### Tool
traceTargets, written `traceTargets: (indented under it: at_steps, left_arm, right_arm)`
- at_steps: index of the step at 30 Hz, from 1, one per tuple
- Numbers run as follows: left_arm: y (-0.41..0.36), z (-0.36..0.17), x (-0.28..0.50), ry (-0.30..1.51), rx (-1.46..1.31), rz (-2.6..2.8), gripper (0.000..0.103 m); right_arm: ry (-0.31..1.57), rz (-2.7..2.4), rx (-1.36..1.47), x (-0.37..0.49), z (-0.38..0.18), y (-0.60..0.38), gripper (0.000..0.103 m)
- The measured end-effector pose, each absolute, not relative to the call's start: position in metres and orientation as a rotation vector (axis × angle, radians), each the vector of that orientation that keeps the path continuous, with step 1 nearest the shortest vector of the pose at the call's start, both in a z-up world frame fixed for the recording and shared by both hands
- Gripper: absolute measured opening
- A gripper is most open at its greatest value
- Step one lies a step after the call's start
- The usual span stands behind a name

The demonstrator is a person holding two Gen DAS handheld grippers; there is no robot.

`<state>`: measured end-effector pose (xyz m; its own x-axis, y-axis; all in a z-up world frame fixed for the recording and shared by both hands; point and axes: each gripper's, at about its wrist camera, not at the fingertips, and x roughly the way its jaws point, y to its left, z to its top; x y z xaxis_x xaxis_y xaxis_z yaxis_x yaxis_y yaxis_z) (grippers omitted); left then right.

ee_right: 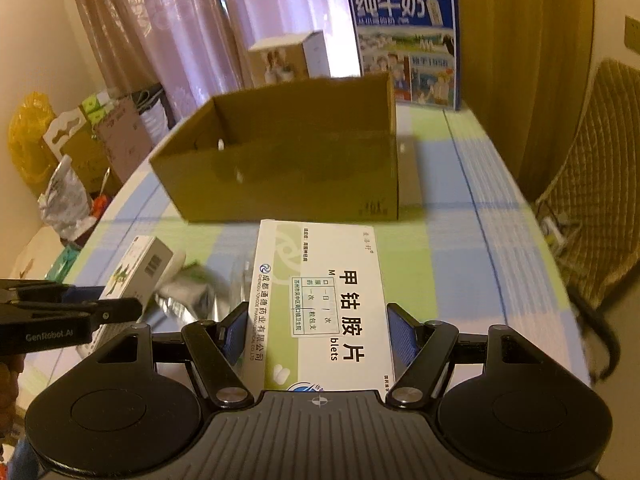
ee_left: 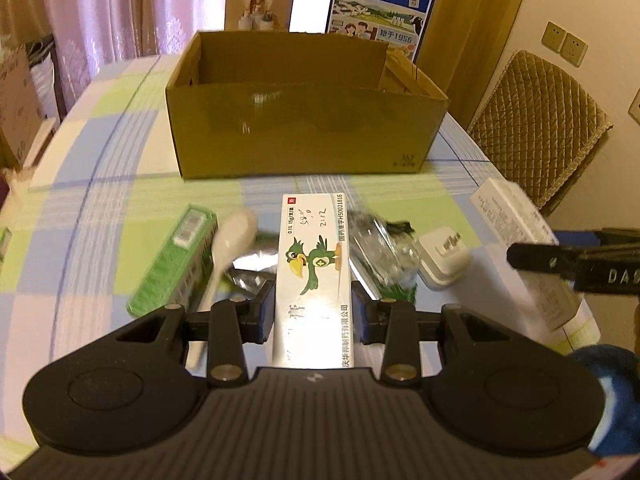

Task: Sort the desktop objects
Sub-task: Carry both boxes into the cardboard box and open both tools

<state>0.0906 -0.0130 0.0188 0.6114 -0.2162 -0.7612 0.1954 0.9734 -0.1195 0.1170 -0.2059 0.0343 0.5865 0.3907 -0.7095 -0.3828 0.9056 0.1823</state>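
Note:
My left gripper (ee_left: 313, 312) is shut on a narrow white ointment box with a green bird (ee_left: 314, 264), held above the table. My right gripper (ee_right: 318, 340) is shut on a wide white and green tablet box (ee_right: 320, 300), also held above the table. An open cardboard box (ee_left: 304, 120) stands just beyond both, also in the right wrist view (ee_right: 288, 160). On the cloth lie a green box (ee_left: 176, 264), a white spoon (ee_left: 228, 248), a foil pack (ee_left: 250, 270), a clear crumpled wrapper (ee_left: 380, 244) and a white charger plug (ee_left: 442, 258).
A checked tablecloth (ee_left: 100, 184) covers the table. A blue milk carton (ee_left: 380, 8) and a small beige box (ee_left: 258, 6) stand behind the cardboard box. A padded chair (ee_left: 536, 128) is at the right. Bags and cartons (ee_right: 80, 152) crowd the floor at the left.

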Motion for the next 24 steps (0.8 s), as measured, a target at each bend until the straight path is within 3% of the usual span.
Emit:
traceTargets:
  at_steps: [11, 18, 24]
  left_arm:
    - [-0.01, 0.067, 0.179, 0.789, 0.066, -0.247, 0.033]
    - [-0.012, 0.098, 0.259, 0.739, 0.109, -0.24, 0.033]
    - [-0.007, 0.093, 0.316, 0.741, 0.059, -0.246, 0.033]
  right_arm:
    - [0.722, 0.496, -0.069, 0.223, 0.082, -0.157, 0.068]
    - [0.725, 0.5, -0.089, 0.293, 0.082, -0.12, 0.068]
    - [0.756, 0.475, -0.047, 0.339, 0.07, -0.108, 0.068]
